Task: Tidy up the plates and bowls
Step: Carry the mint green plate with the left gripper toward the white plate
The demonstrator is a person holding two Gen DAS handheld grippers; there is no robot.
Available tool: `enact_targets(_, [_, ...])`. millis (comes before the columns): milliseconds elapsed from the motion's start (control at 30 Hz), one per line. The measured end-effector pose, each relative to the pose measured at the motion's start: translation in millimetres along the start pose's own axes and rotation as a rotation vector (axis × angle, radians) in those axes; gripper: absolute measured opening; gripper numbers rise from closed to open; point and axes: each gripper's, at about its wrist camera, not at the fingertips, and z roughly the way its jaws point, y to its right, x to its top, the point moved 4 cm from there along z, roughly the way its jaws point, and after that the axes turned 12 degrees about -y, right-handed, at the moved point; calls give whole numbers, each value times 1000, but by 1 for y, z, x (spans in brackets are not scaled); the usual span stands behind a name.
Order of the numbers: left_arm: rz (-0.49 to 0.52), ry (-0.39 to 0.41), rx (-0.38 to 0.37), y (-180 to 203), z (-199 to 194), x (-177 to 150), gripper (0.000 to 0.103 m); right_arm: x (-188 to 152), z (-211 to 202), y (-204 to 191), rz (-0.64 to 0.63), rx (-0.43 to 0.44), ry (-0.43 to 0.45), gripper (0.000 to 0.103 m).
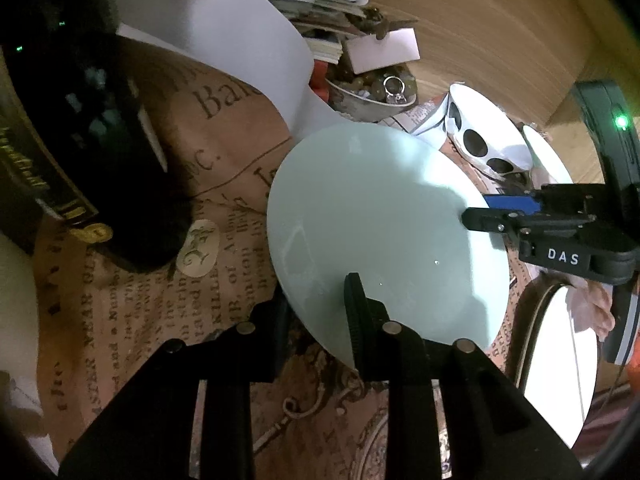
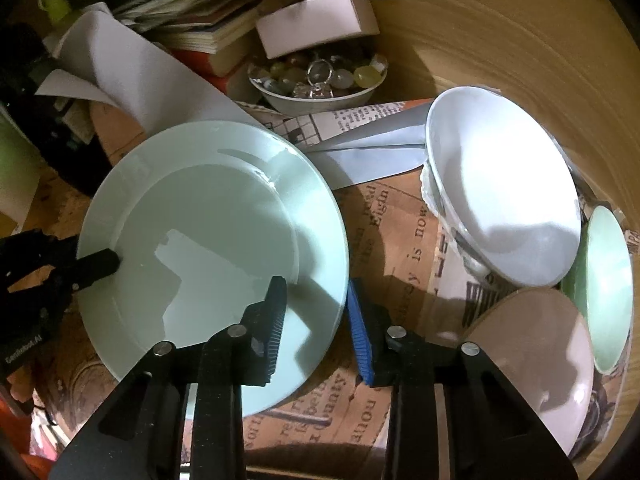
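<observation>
Plate: a pale green plate [image 2: 212,240] sits face up on the newspaper-print tabletop [image 2: 396,248], left of centre in the right wrist view; being round, it has no long axis, and its well opens upward.
Plate tilt: in the left wrist view the plate [image 1: 372,220] looks raised along its near edge; I cannot tell whether its far edge touches the tabletop.
Left tongs: the left tongs [image 1: 320,304] straddle the plate's near rim, one finger over the top face, the other below and outside the rim; closed on the rim.
Right tongs: the right tongs [image 2: 318,316] straddle the opposite rim, the black finger on the top face, the blue pad outside the edge; whether both pads press I cannot tell.
Hand pose: both tongs point steeply down and meet the plate from opposite sides, roughly facing each other.
Edges, right: a white bowl [image 2: 504,188] stands tilted, near the plate but apart; just beside it lie a pinkish dish [image 2: 532,364] and a green dish [image 2: 608,288].
Edges, far: a bowl of beads [image 2: 320,80], loose white paper [image 2: 132,80] and stacked books [image 2: 200,20] crowd the plate's far side.
Open room: bare tabletop shows between plate and white bowl.
</observation>
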Motion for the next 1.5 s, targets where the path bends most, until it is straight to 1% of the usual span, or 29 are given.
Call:
enact_targets(67, [-1, 22, 15, -1, -7, -3, 26, -4, -5, 0, 8, 15, 12, 18])
enact_targets(233, [-5, 64, 13, 1, -26, -8, 26, -18, -23, 0, 19, 38, 72, 18])
enact_targets(333, [-8, 82, 17, 4, -35, -11, 26, -32, -39, 7, 29, 58, 103, 17])
enact_targets(533, [8, 152, 30, 18, -60, -21, 26, -49, -65, 15, 42, 96, 170, 17])
enact_targets(667, [23, 192, 22, 27, -77, -31, 26, -66, -92, 12, 52, 100, 224, 17])
enact_targets(800, [30, 223, 13, 37, -92, -42, 26, -81, -99, 16, 58, 108, 268, 17])
enact_targets(1067, [48, 264, 3, 59, -111, -60, 26, -117, -121, 14, 79, 121, 326, 17])
enact_targets(1233, [68, 288, 4, 76, -120, -73, 26, -134, -126, 19, 92, 118, 348, 17])
enact_targets(1500, [120, 297, -12, 105, -127, -90, 26, -169, -134, 31, 144, 109, 374, 17])
